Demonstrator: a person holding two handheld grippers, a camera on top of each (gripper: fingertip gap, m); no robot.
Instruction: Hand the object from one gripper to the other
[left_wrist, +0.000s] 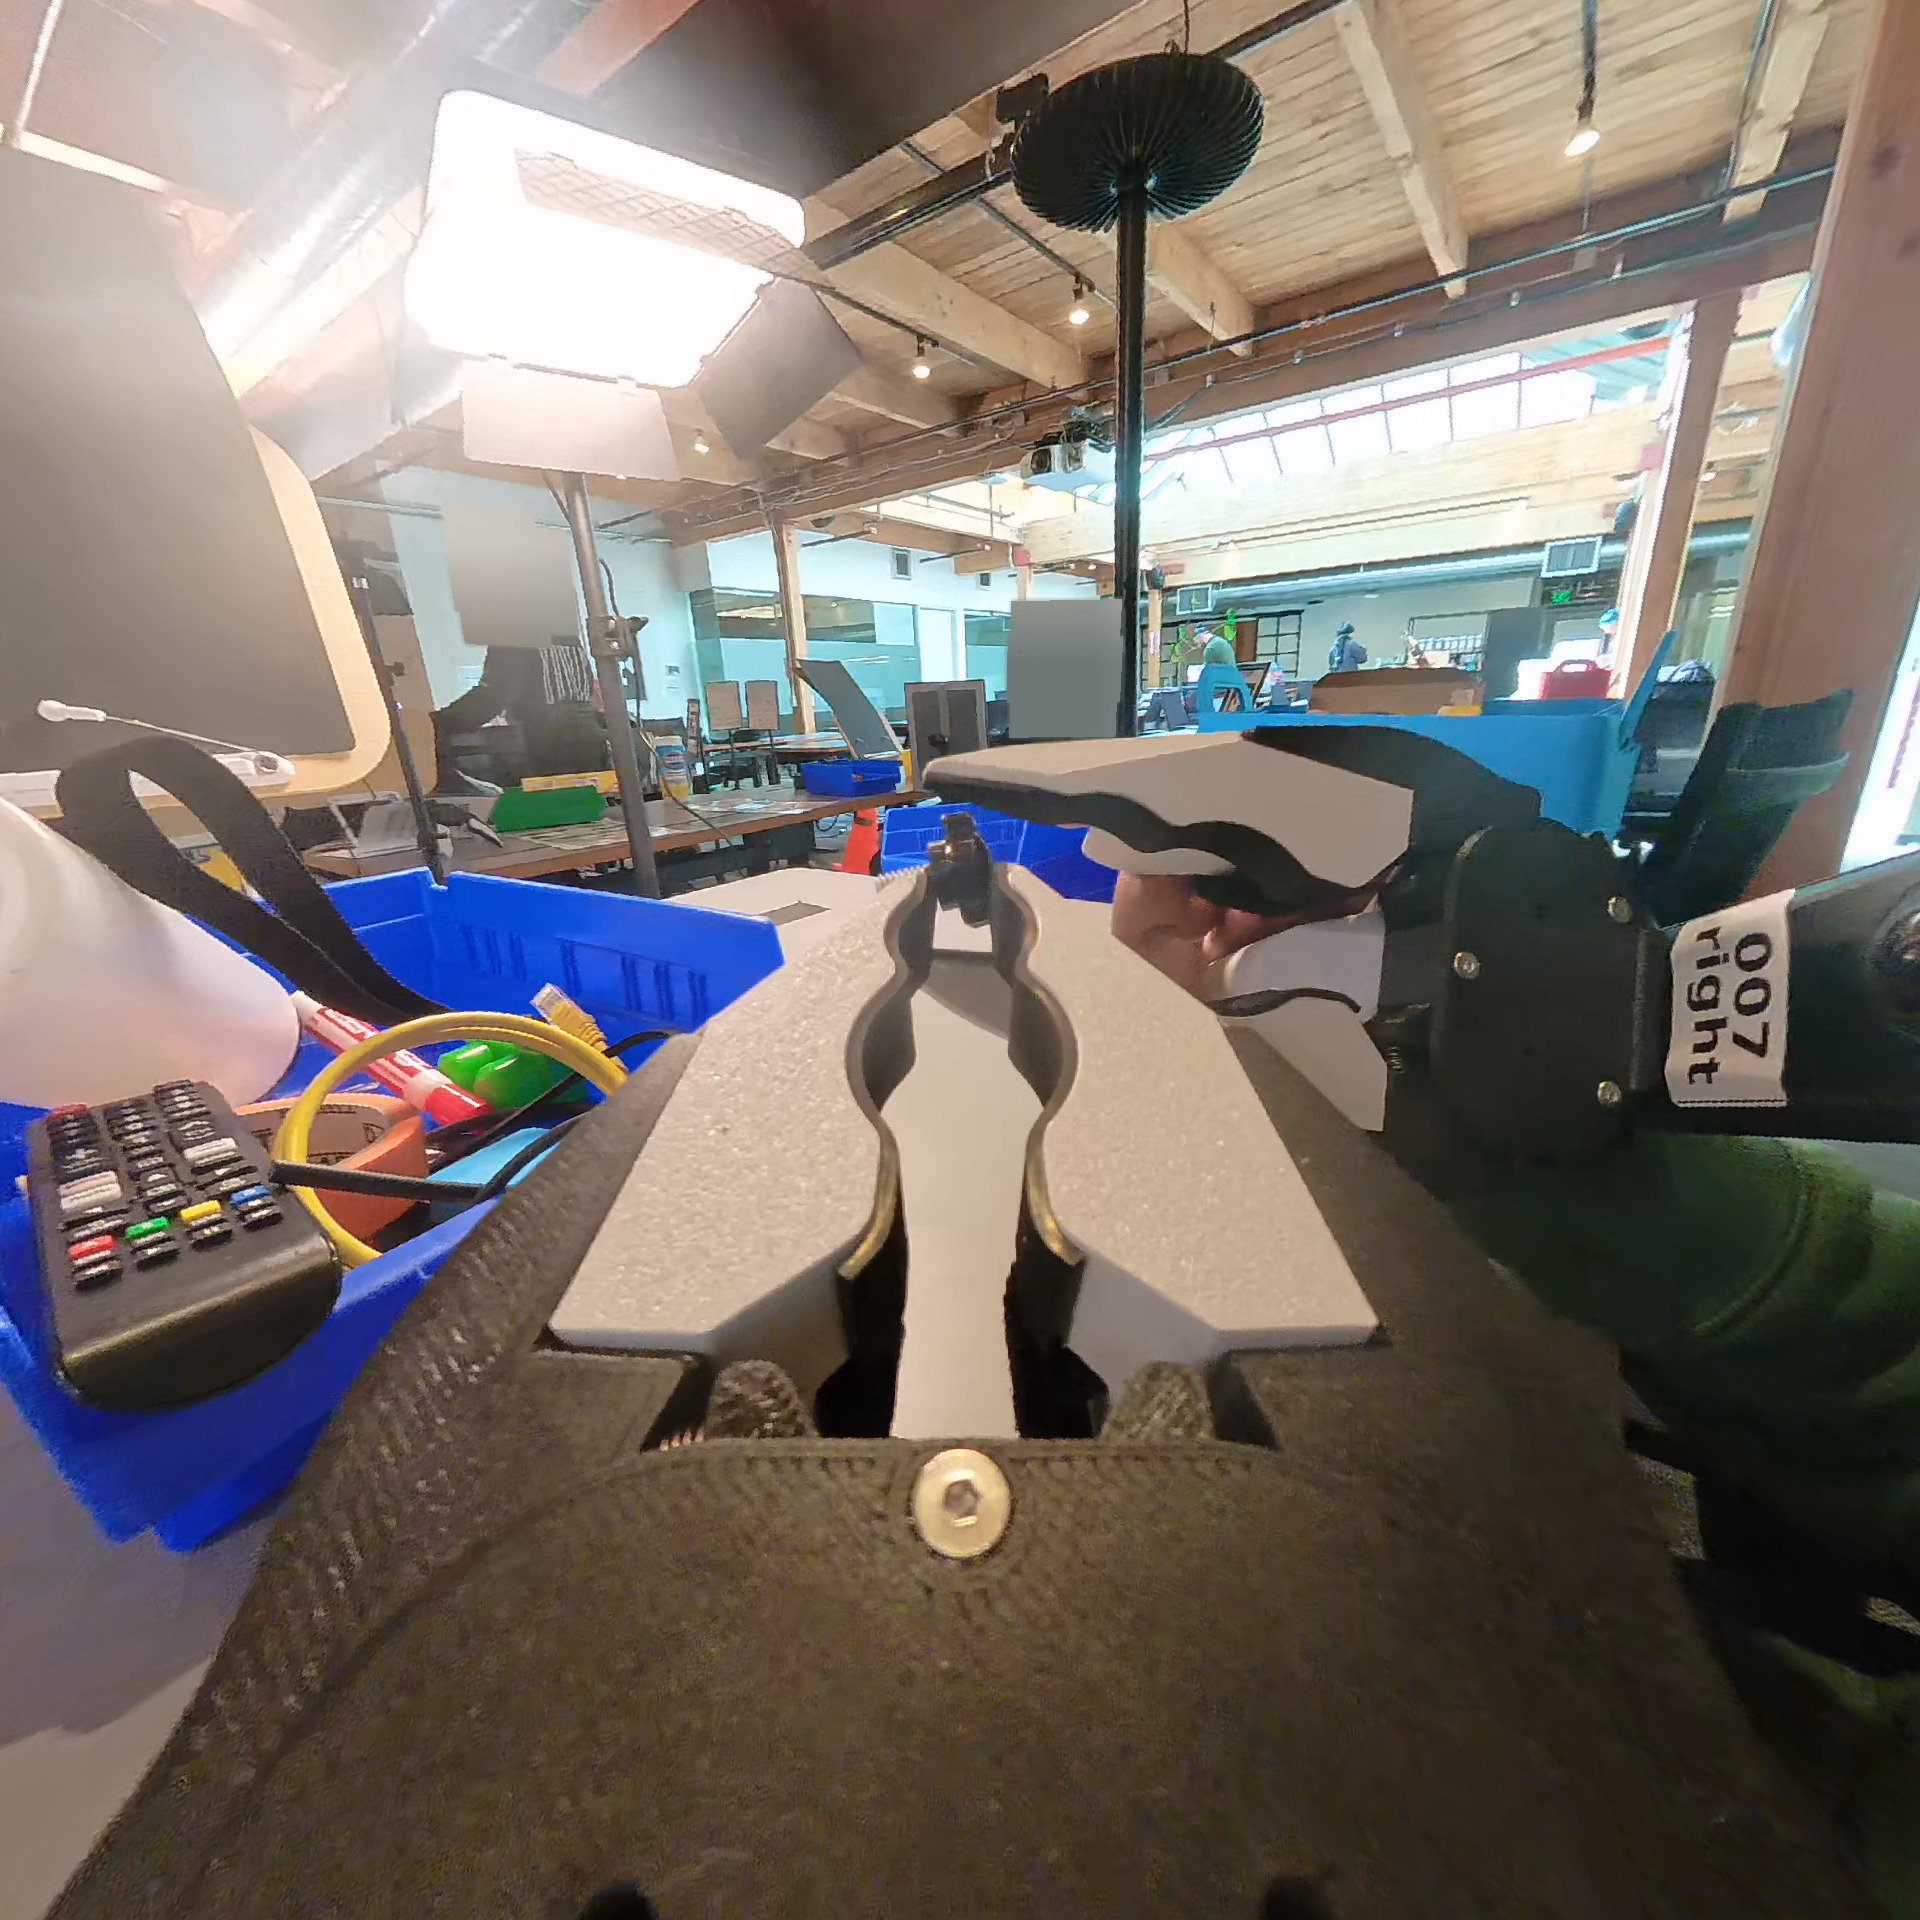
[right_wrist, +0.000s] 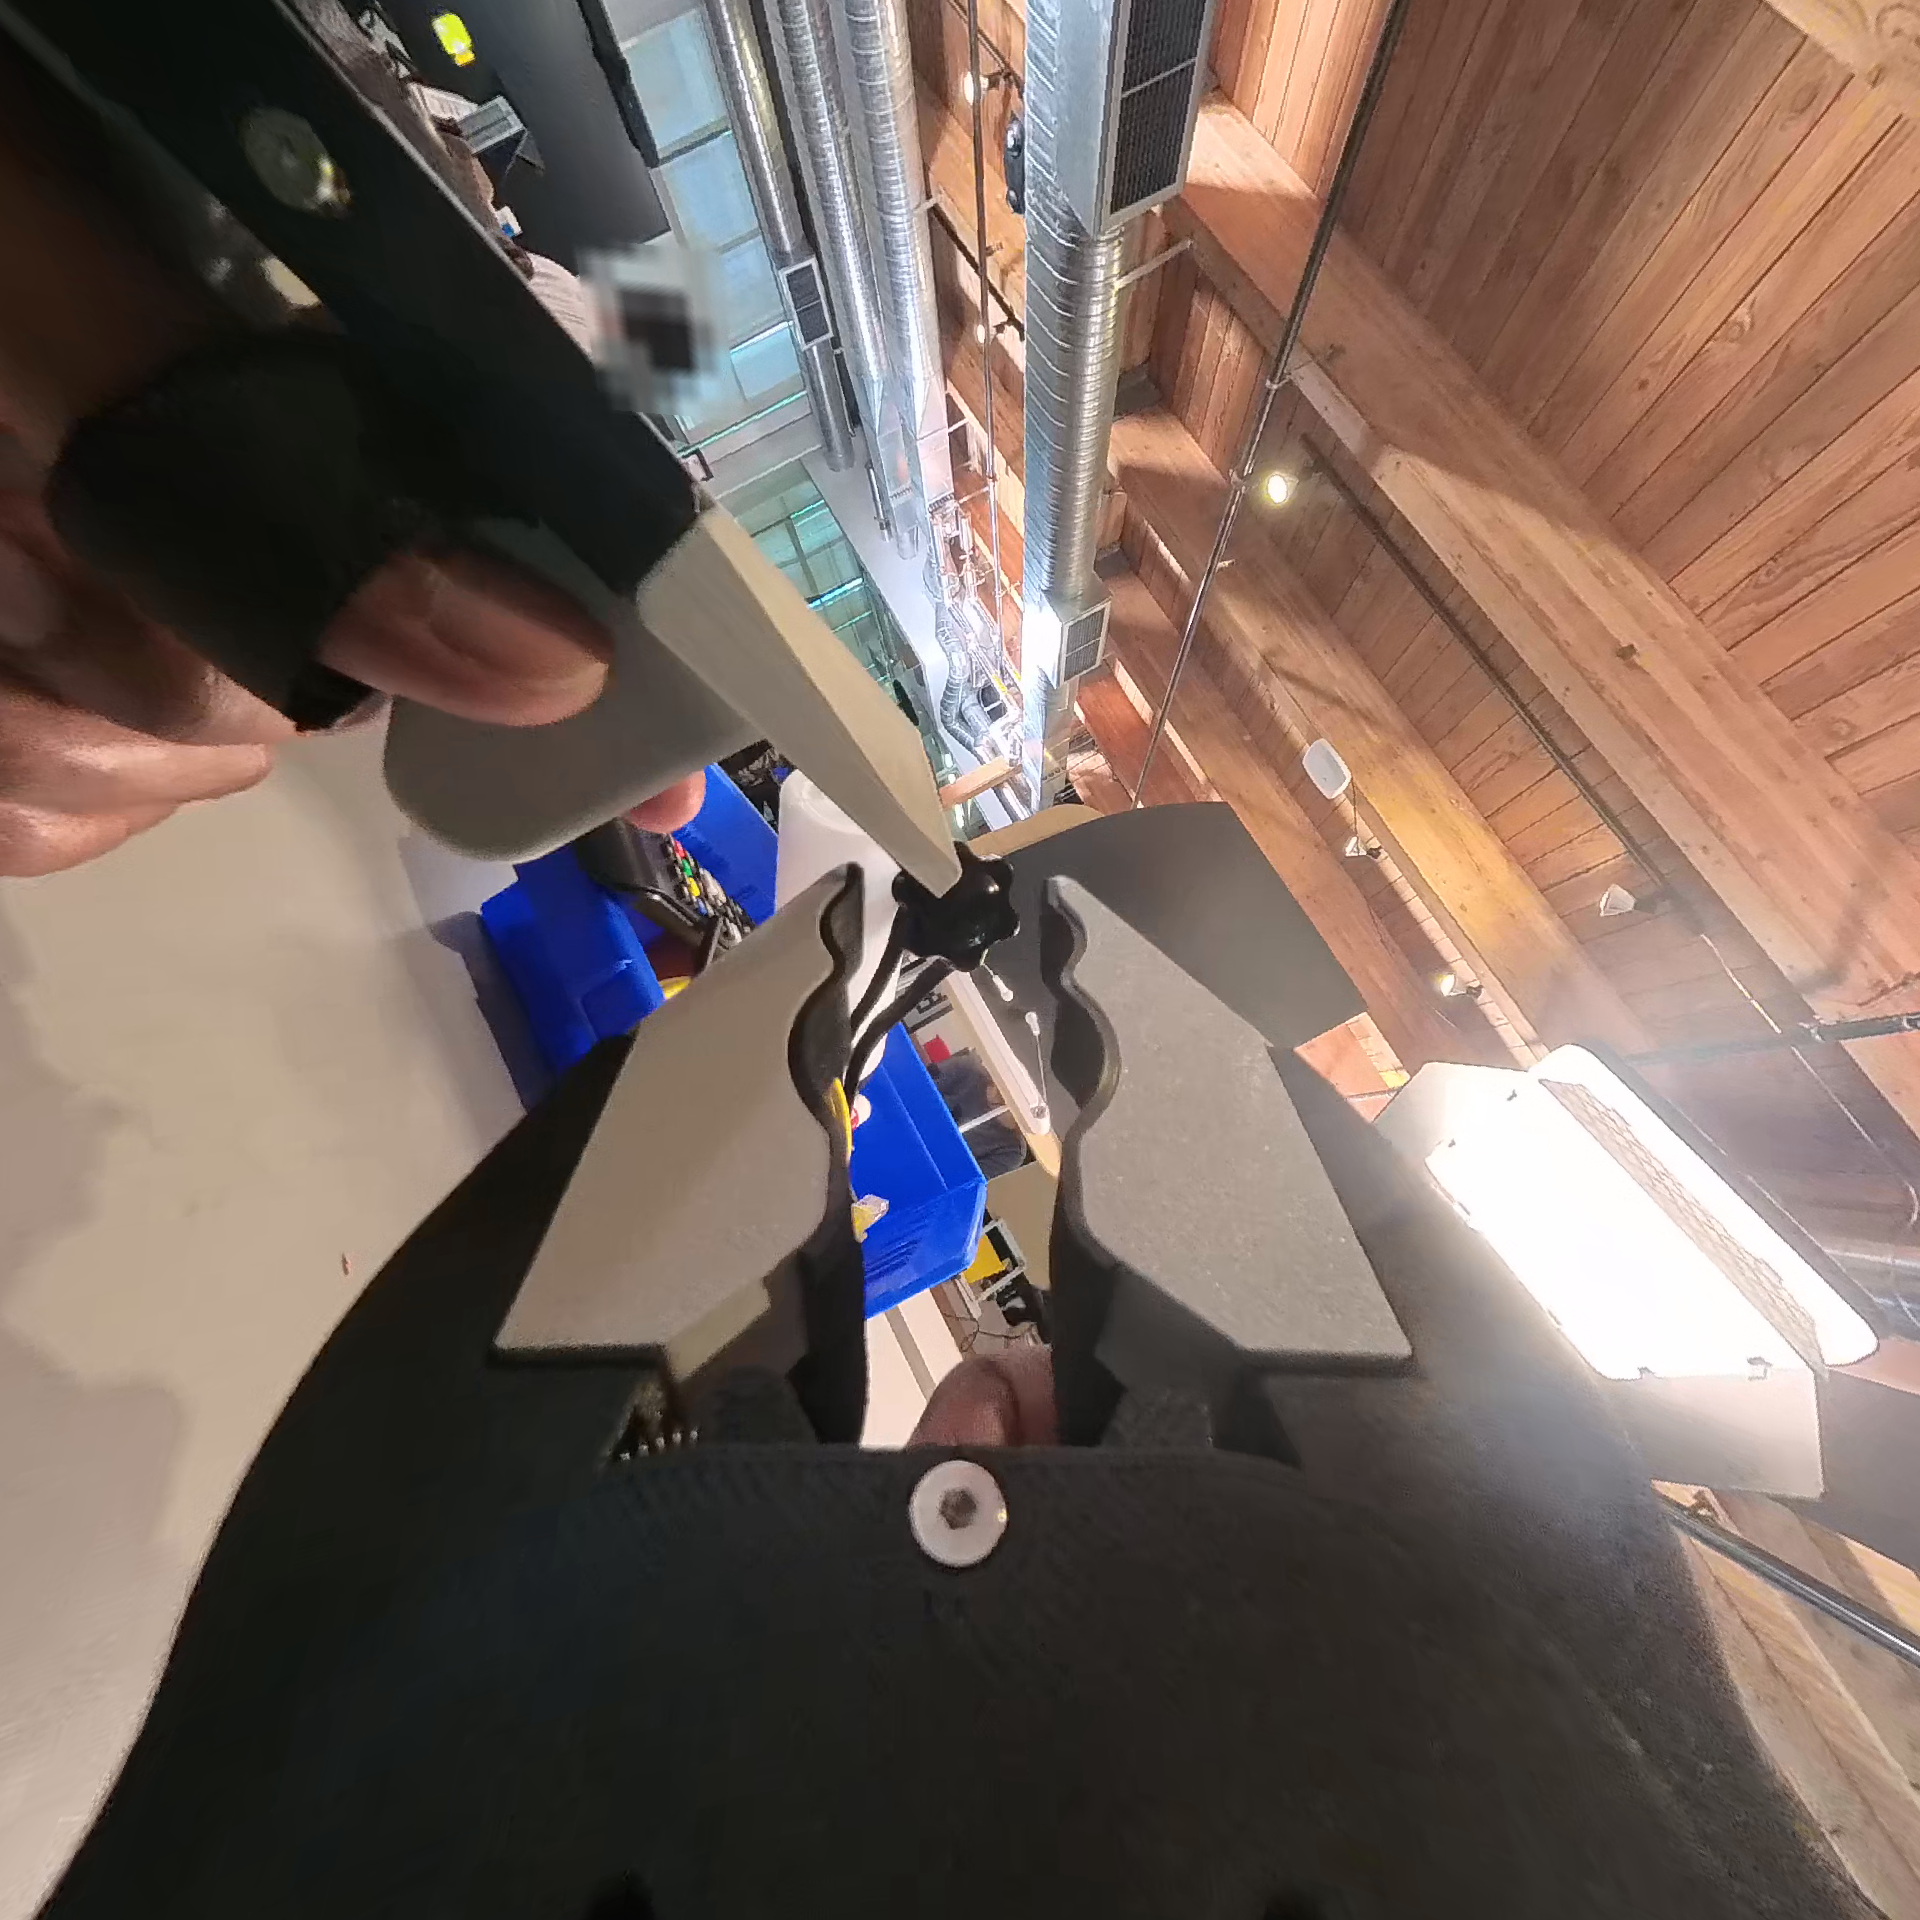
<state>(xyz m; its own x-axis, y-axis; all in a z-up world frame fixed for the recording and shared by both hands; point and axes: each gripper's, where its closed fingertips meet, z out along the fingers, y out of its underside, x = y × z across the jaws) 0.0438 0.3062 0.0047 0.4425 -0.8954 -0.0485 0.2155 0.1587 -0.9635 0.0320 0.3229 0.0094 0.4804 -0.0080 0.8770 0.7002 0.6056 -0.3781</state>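
Observation:
A small black star-shaped knob (left_wrist: 961, 860) is pinched between the tips of my left gripper (left_wrist: 961, 888), which is shut on it and holds it in the air. My right gripper (left_wrist: 1023, 816) comes in from the right, with one grey finger above the knob. In the right wrist view the knob (right_wrist: 956, 920) sits just beyond the gap between the open tips of my right gripper (right_wrist: 951, 891), which do not touch it. The left gripper (right_wrist: 933, 868) reaches in there from the upper left, and one finger's tip (right_wrist: 810, 727) covers part of the knob.
A blue bin (left_wrist: 582, 951) at the left holds a black remote (left_wrist: 166, 1226), a yellow cable (left_wrist: 436, 1039), a red marker (left_wrist: 384, 1055) and an orange tape roll (left_wrist: 364, 1153). A white bottle (left_wrist: 114, 977) stands beside it. A bright studio light (left_wrist: 582, 239) and a black pole (left_wrist: 1130, 416) rise behind. A grey table (right_wrist: 208, 1039) lies below. Both grippers' tips are close together, under 4 cm apart.

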